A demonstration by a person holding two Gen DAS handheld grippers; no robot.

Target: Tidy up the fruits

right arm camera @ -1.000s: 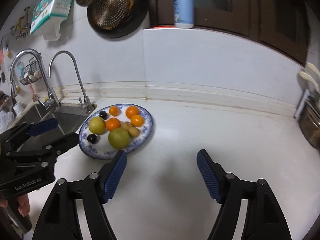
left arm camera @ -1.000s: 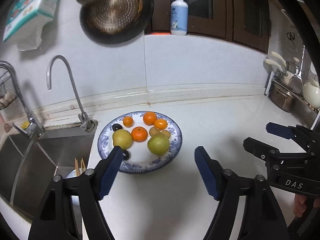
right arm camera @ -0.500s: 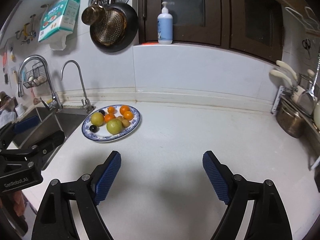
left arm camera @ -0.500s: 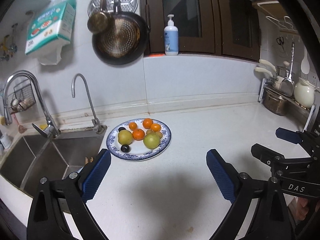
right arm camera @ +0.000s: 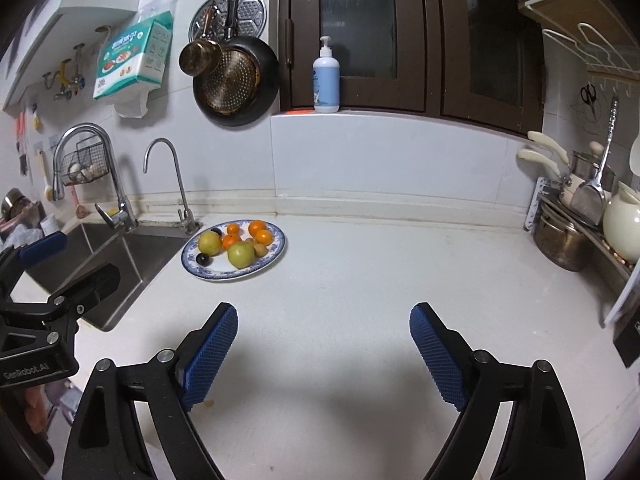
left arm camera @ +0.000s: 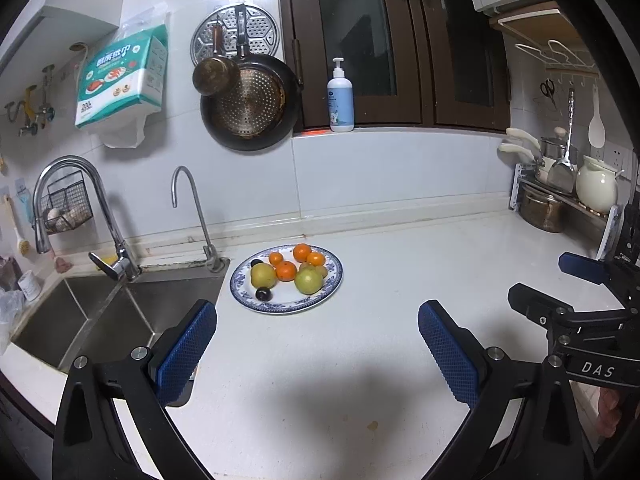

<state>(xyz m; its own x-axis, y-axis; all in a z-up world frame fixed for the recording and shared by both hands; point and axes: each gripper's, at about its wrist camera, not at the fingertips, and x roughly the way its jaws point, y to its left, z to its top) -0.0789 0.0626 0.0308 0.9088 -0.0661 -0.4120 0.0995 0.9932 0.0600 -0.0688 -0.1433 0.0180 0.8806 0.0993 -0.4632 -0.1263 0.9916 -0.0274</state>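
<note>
A blue-patterned white plate (left arm camera: 334, 285) sits on the white counter beside the sink; it also shows in the right wrist view (right arm camera: 276, 252). On it lie several oranges (left arm camera: 286, 271), two yellow-green pears (left arm camera: 308, 281), two dark plums (left arm camera: 263, 294) and small brown fruits. My left gripper (left arm camera: 318, 344) is open and empty, well back from the plate. My right gripper (right arm camera: 323, 344) is open and empty, back and to the right of the plate. Each gripper shows in the other's view.
A steel sink (left arm camera: 112, 308) with two taps (left arm camera: 192, 216) lies left of the plate. A rack with pots and a white jug (right arm camera: 624, 224) stands at the right. Pans (left arm camera: 248, 108) hang on the wall and a pump bottle (left arm camera: 340, 100) stands on the ledge.
Both grippers have pulled back and up from the plate, which now looks smaller and farther. Both stay open and empty. The fruits have not moved.
</note>
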